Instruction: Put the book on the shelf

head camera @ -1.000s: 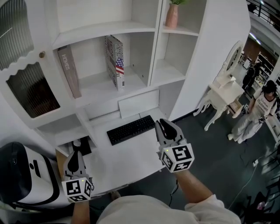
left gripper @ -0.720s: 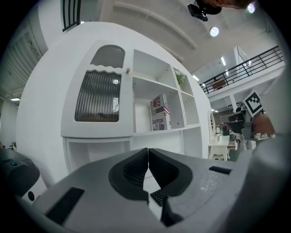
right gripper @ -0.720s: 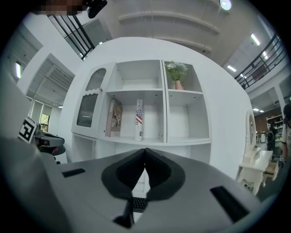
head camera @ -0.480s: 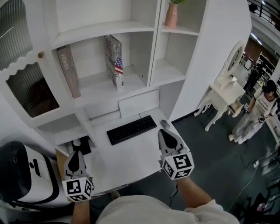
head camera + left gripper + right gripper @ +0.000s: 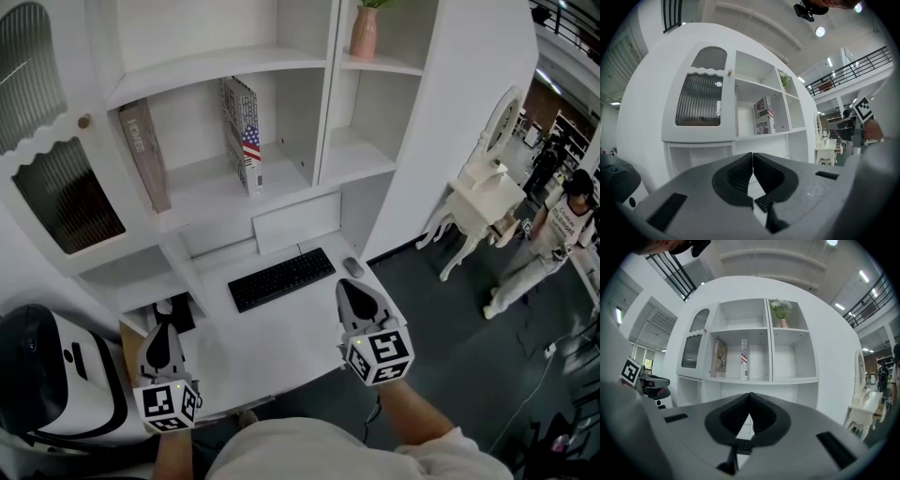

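A book with a flag on its cover (image 5: 246,136) stands upright on the white shelf (image 5: 225,192), free of both grippers; it also shows far off as the book (image 5: 763,115) and the book (image 5: 744,358). A brown book (image 5: 145,155) leans at that compartment's left. My right gripper (image 5: 352,291) hovers over the desk's right front, shut and empty, its jaw tips meeting at the right gripper (image 5: 749,394). My left gripper (image 5: 161,339) hangs at the desk's left front, also shut with nothing held, seen as the left gripper (image 5: 752,154).
A black keyboard (image 5: 281,277) and a grey mouse (image 5: 353,267) lie on the desk (image 5: 281,328). A pink vase (image 5: 364,33) stands on the upper right shelf. A white rounded machine (image 5: 56,384) is at the left, a white chair (image 5: 483,187) and a person (image 5: 548,234) at the right.
My right gripper has drawn back a little toward me, uncovering the mouse. The left gripper and the books have not moved.
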The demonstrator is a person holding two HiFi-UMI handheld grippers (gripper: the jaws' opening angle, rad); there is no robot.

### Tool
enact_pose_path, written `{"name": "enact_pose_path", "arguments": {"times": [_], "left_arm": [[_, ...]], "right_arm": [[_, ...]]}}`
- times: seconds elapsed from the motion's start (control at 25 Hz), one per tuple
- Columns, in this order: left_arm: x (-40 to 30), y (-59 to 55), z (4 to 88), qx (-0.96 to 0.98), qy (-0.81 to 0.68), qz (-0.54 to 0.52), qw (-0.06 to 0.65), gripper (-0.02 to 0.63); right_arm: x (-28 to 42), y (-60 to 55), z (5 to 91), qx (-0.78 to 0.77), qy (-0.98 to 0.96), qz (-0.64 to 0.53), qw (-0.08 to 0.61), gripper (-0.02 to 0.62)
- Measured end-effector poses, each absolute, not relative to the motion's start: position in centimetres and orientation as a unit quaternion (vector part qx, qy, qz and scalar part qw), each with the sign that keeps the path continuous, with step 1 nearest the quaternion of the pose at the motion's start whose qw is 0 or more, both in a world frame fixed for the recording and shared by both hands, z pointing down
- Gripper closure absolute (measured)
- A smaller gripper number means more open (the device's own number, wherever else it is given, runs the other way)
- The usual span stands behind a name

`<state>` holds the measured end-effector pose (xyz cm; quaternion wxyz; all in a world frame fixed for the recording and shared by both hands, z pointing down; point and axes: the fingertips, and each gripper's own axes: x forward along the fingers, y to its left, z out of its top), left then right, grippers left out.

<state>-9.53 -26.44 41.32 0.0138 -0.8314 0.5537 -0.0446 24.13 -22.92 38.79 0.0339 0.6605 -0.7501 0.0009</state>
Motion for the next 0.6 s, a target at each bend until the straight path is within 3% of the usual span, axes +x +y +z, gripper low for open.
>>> {"name": "enact_pose_path", "arguments": {"times": [0.6], "left_arm": [[-9.57, -26.26, 41.48, -0.830, 0.555, -0.047, 0.013, 0.600]], "right_arm": [[23.89, -23.30, 38.97, 0.652, -0.757, 0.003, 0.037, 0.592]]}}
